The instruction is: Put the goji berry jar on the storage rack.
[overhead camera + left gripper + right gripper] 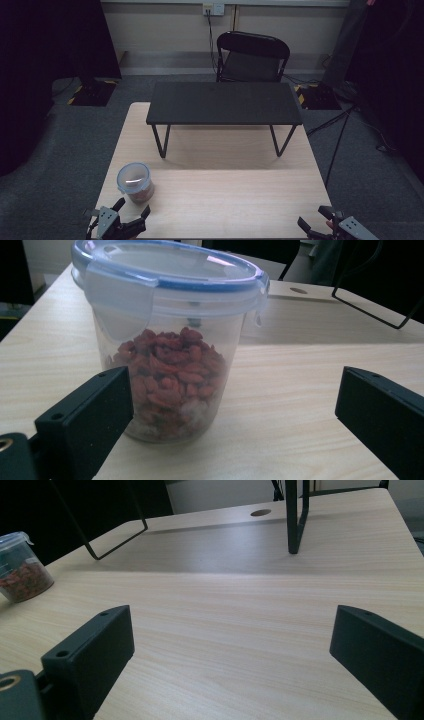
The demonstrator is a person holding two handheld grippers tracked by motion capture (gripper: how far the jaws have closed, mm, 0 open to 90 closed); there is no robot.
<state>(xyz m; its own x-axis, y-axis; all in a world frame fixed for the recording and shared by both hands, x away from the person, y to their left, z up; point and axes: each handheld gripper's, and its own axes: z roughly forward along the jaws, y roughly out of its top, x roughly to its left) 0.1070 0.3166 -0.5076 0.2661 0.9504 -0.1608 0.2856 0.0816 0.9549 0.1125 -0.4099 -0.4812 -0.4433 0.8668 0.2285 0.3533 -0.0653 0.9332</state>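
A clear plastic tub (134, 182) with a blue-rimmed clip lid stands on the light wooden table (225, 195) at the front left. Red dried berries fill its lower half (170, 375). My left gripper (131, 209) sits just in front of the tub, open, its jaws wide apart and not touching it. In the left gripper view (235, 410) the tub stands close, toward the left jaw. My right gripper (316, 219) hovers open at the table's front right with bare wood between its jaws (232, 645). From there the tub (22, 570) appears far off at the left.
A low black shelf (224, 102) on thin wire legs (295, 517) stands across the far half of the table. Behind it is a black chair (252, 57). Dark stands and cables (340, 130) lie on the grey carpet to the right.
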